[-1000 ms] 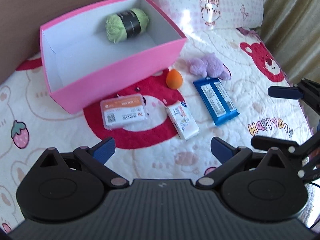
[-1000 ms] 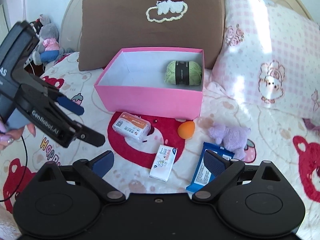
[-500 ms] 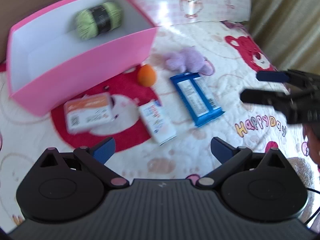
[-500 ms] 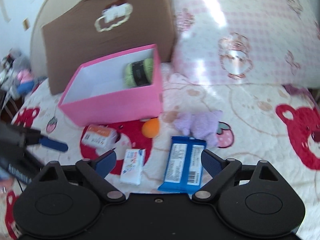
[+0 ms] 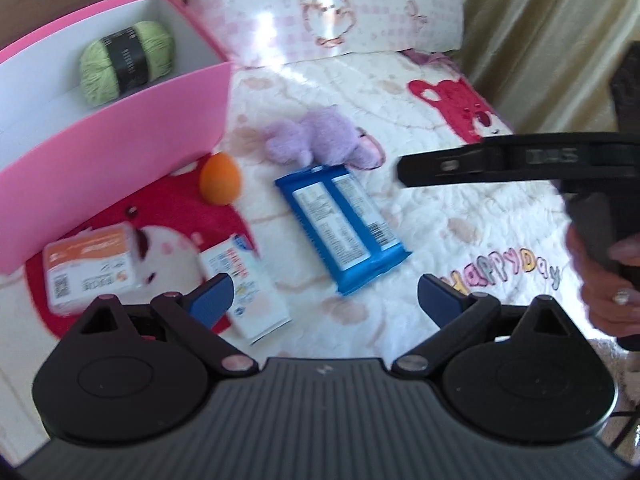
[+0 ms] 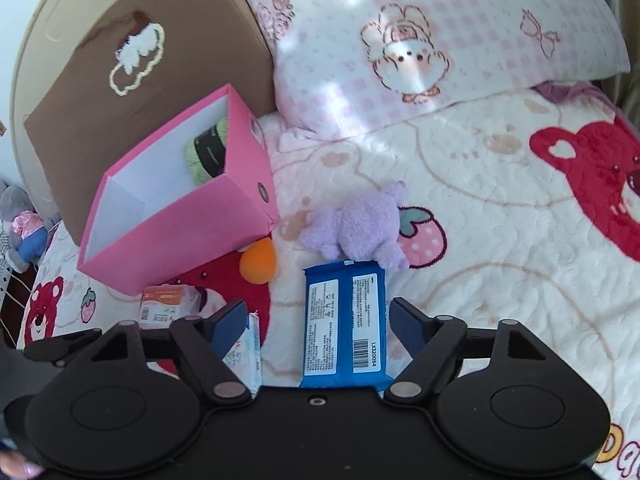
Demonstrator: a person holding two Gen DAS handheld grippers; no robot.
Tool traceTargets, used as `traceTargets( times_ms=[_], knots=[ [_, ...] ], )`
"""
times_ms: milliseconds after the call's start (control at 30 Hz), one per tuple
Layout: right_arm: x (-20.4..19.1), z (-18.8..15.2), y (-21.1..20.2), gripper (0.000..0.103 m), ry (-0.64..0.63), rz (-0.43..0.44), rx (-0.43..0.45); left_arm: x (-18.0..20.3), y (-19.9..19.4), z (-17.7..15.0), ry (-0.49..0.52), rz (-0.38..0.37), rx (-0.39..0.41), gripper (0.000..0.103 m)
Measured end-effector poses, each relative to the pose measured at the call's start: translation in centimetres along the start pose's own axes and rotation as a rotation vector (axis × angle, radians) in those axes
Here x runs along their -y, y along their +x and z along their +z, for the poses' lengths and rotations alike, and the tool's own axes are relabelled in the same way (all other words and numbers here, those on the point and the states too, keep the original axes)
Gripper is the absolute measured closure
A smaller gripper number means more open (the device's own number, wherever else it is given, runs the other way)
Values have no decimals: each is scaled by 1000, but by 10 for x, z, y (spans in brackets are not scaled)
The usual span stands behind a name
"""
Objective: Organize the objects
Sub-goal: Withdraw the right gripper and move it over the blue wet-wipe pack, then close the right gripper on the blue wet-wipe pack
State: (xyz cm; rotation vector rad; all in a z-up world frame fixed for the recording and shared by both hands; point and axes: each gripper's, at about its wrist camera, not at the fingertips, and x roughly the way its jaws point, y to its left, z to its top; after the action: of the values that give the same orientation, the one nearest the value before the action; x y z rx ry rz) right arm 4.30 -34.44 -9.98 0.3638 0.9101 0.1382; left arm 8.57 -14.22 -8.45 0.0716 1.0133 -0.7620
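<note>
The right gripper (image 6: 318, 322) is closing with the blue packet (image 6: 344, 324) on the blanket (image 6: 500, 240) framed between its fingers, pads clear. The left gripper (image 5: 322, 296) gapes wide, empty. The pink box (image 6: 180, 236) half hides the green yarn (image 6: 206, 152); the white carton (image 6: 250, 348) is mostly covered.

Glossy blue packet (image 6: 344, 324), fluffy purple plush toy (image 6: 358, 228), matt pink cardboard box (image 5: 116, 136), quilted bedspread (image 6: 500, 240).
</note>
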Motion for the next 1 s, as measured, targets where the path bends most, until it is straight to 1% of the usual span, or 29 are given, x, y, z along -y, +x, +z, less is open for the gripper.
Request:
traceTargets(
  times_ms=[100,167,233,267,433,467,533,567,600,633,667,733,767,833,867,933,1000],
  knots=[
    [6,-2,12,29,17,-2,-4,7,8,0,16,-18,30,4],
    [11,-8,21,30,32,-1,-3,12,19,0,27,-22,35,5],
    [14,-13,30,34,34,-18,-9,12,32,0,16,-27,7,9],
    [16,-14,32,34,36,-25,-14,13,38,-1,17,-43,-4,11],
    [20,-17,42,37,40,-32,-42,15,61,-7,5,-57,-36,15],
    [22,-18,43,37,50,-35,-47,14,64,-7,-3,-65,-38,17],
    [29,-20,45,41,85,-28,-58,17,69,-10,11,-68,-42,32],
    [32,-20,47,42,106,-19,-66,20,71,-11,29,-59,-48,37],
    [34,-20,48,47,122,-13,-69,23,73,-13,42,-49,-57,44],
    [35,-21,49,50,133,-12,-70,26,74,-14,51,-44,-66,47],
    [36,-21,50,52,138,-16,-70,28,75,-14,54,-51,-65,47],
    [36,-21,50,61,137,-19,-67,30,78,-16,47,-64,-61,48],
    [37,-21,51,63,140,-17,-68,29,80,-16,40,-58,-67,49],
    [38,-21,53,70,146,-17,-75,29,87,-17,26,-26,-85,55],
    [38,-22,55,71,146,-23,-80,27,90,-17,15,-5,-103,56],
    [37,-23,58,73,139,-41,-92,26,96,-17,9,36,-147,67],
    [37,-24,60,74,135,-48,-94,26,92,-19,15,48,-134,67]
  ],
)
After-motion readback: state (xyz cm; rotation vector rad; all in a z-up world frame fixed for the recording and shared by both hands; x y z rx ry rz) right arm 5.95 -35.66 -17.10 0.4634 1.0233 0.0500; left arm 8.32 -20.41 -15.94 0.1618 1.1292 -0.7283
